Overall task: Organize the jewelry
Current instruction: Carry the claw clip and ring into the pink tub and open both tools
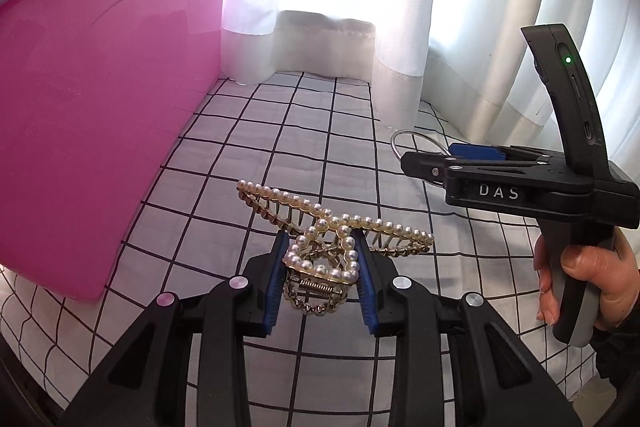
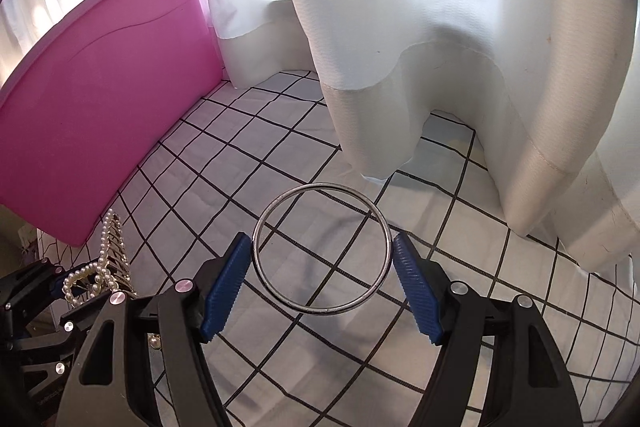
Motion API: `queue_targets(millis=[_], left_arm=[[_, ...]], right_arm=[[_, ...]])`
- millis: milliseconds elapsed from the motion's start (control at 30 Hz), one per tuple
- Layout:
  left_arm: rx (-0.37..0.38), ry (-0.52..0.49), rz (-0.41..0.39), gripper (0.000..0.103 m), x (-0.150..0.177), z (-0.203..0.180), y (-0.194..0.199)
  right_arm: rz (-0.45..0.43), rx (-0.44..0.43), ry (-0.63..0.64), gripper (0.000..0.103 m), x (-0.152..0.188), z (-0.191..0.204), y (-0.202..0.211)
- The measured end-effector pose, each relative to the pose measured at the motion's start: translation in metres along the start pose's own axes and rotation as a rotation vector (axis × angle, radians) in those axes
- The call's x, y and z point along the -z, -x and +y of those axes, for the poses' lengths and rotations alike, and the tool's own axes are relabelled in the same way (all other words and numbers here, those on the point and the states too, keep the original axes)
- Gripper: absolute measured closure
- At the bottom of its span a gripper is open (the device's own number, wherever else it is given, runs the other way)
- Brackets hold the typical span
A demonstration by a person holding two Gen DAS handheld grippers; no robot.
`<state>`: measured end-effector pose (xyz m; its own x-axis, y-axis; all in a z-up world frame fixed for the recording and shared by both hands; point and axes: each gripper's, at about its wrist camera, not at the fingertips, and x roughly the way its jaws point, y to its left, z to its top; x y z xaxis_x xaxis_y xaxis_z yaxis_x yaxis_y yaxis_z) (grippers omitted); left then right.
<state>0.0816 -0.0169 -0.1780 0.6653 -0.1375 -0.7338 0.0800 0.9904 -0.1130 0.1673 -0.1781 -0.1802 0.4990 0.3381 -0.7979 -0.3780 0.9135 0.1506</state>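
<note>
Item 1: pearl hair claw (image 1: 328, 251), clamped at its handle end between the left gripper (image 1: 320, 283) pads, long axis crosswise. Item 2: metal bangle (image 2: 322, 251), pinched across its width by the right gripper (image 2: 322, 279), jaws wide. Pink bin (image 1: 100, 147) lies forward-left, nearer the left hand; judged destination. Only the left view shows the person's hand (image 1: 580, 279).

The pearl-studded gold claw hair clip (image 1: 320, 247) is sitting between the pads of the left gripper (image 1: 320, 279), above the black-grid white cloth (image 1: 248, 131). The tall pink plastic bin (image 1: 100, 127) is standing to its left on that cloth. The thin silver metal bangle (image 2: 322, 251) is sitting between the right gripper's (image 2: 322, 281) pads, to the clip's right. The white pleated curtain (image 2: 440, 27) is hanging behind.
</note>
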Motion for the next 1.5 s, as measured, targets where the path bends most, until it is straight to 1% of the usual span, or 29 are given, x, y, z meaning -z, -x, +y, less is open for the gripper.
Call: queue_targets(millis=[100,300,433,733,900,1067,1267,1500], left_arm=[[0.009,-0.006,-0.015,0.072,-0.002,-0.002,0.012],[0.021,-0.047,-0.045,0.072,-0.009,-0.008,0.038],[0.033,-0.083,-0.076,0.072,-0.016,-0.011,0.058],[0.073,-0.104,-0.167,0.072,-0.042,-0.006,0.108],[0.091,-0.115,-0.229,0.072,-0.054,-0.001,0.139],[0.090,-0.110,-0.282,0.072,-0.067,0.018,0.166],[0.029,-0.089,-0.333,0.072,-0.082,0.059,0.190],[-0.055,-0.038,-0.356,0.072,-0.094,0.118,0.204]], right_arm=[[-0.019,0.004,-0.014,0.033,0.002,0.008,0.012],[-0.071,0.012,-0.061,0.033,0.003,0.007,0.043],[-0.100,0.029,-0.068,0.033,0.001,0.013,0.064],[-0.192,0.041,-0.068,0.033,-0.020,0.037,0.123],[-0.243,0.052,-0.039,0.033,-0.035,0.057,0.155],[-0.295,0.037,-0.007,0.033,-0.056,0.085,0.176],[-0.337,-0.001,0.043,0.033,-0.085,0.128,0.184],[-0.344,-0.068,0.092,0.033,-0.117,0.179,0.164]])
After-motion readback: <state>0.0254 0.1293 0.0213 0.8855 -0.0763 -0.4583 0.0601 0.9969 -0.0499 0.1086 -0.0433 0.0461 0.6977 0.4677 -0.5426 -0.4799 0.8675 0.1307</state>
